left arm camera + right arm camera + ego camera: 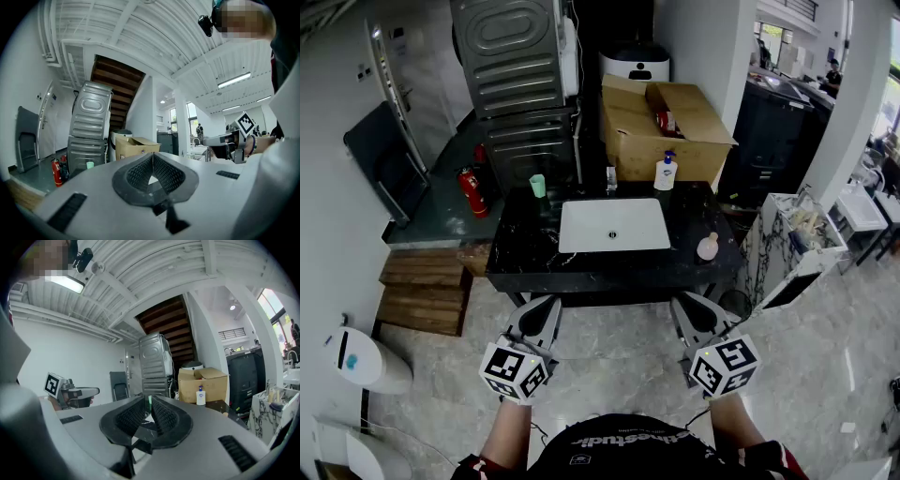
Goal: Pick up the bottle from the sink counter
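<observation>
The bottle (664, 172) is white with a blue pump and stands upright at the back right of the black sink counter (516, 251), just in front of a cardboard box. The right gripper view shows the bottle (200, 396) small and far off. Both grippers hang in front of the counter's near edge, well short of it. My left gripper (544, 305) is shut with nothing between its pads, and the left gripper view shows its pads (140, 169) meeting at the tip. My right gripper (692, 307) is also shut and empty, its pads (160, 414) close together.
A white basin (613, 225) is set in the counter's middle. A green cup (538, 186) stands at the back left and a pink object (707, 247) at the front right. An open cardboard box (661, 127) and a grey machine (514, 84) stand behind. A red extinguisher (472, 191) and wooden steps (422, 292) are at the left.
</observation>
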Action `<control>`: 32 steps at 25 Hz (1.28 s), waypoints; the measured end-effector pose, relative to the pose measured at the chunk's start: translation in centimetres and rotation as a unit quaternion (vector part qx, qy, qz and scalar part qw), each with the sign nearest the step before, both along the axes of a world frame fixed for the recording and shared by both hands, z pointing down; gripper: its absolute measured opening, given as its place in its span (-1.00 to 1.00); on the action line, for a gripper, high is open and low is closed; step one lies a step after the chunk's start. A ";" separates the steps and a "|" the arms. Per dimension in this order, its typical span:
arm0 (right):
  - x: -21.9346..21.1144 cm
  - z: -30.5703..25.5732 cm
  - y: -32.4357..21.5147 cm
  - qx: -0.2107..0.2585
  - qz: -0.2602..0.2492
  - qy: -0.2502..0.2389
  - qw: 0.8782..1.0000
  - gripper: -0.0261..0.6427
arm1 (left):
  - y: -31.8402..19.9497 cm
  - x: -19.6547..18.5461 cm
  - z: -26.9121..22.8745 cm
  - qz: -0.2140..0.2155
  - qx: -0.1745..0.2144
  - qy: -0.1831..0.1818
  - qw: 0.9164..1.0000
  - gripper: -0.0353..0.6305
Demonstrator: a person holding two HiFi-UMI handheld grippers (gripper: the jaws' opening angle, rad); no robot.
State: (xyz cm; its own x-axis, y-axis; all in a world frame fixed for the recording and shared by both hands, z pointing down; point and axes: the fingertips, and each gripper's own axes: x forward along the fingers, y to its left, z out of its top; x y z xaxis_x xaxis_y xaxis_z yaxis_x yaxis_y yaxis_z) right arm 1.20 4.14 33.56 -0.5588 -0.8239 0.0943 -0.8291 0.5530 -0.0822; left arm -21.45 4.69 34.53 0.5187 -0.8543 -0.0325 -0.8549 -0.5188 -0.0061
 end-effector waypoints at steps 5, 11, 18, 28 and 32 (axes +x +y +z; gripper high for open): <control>0.1 0.1 0.1 0.001 -0.004 0.006 1.000 -0.76 | 0.1 0.5 0.0 -0.001 0.000 0.001 1.000 -0.85; 0.5 -0.2 0.0 0.005 -0.004 0.009 1.000 -0.76 | 0.2 0.5 -0.2 -0.004 -0.002 0.001 1.000 -0.85; 1.1 -0.1 -0.4 0.010 0.007 0.021 1.000 -0.76 | 0.3 0.6 -0.3 -0.010 -0.003 0.006 1.000 -0.85; 4.2 1.0 -0.5 0.003 -0.003 0.023 1.000 -0.78 | -0.1 3.9 0.5 -0.014 -0.011 0.009 1.000 -0.85; 5.9 2.3 -1.0 -0.003 -0.007 0.021 1.000 -0.78 | -0.3 5.4 1.3 -0.019 -0.010 0.007 1.000 -0.85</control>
State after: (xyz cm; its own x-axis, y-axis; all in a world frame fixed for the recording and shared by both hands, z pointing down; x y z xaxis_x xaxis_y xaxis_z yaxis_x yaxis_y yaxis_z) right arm 7.06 3.12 35.89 -0.5652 -0.8159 0.1220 -0.8245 0.5636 -0.0509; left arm -16.04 4.43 35.85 0.4856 -0.8739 -0.0224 -0.8738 -0.4860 0.0163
